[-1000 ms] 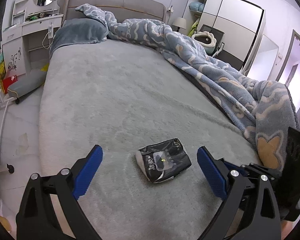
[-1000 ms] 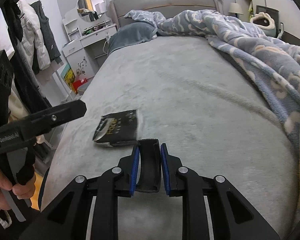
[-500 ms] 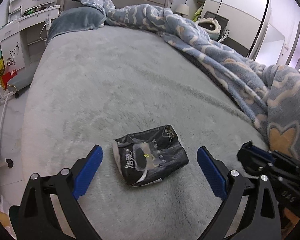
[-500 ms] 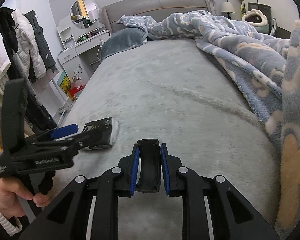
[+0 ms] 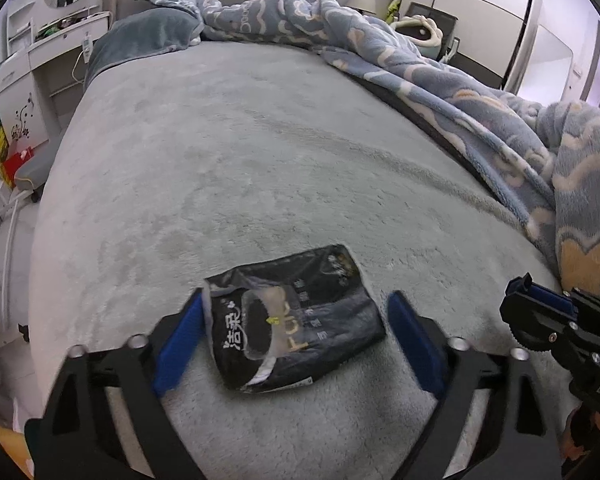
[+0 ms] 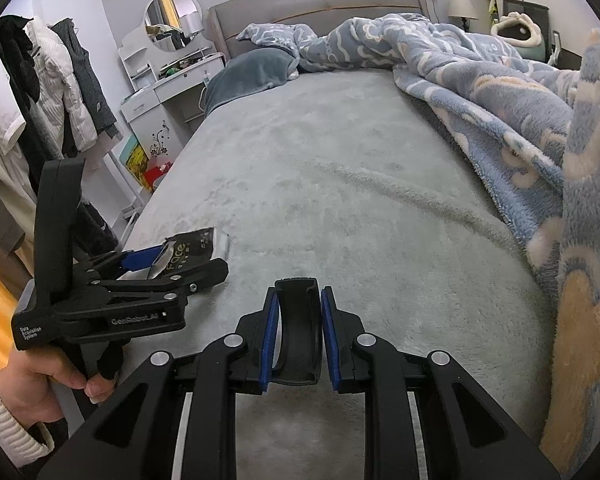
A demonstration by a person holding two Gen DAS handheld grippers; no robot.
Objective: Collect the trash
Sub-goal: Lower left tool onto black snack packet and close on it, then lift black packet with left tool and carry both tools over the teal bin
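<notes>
Packet (image 5: 296,316) of black tissue wrapper lies flat on the grey bed (image 5: 260,160) near its foot edge, between your left tongs (image 5: 296,334), which gape wide with one blue pad on each side of it. Your right tongs (image 6: 299,332) are clamped on a black curved piece (image 6: 299,320), just right of the packet. A blue blanket (image 5: 480,92) is heaped along the bed's right side.

Right tool (image 6: 296,336) clamped on a curved black piece (image 6: 299,332), over the grey bed (image 6: 340,184). At left, left tool (image 6: 168,262) w/ blue pads straddles a black tissue pack (image 6: 192,250) near bed edge. Blue blanket (image 6: 500,92) bunched at right.
</notes>
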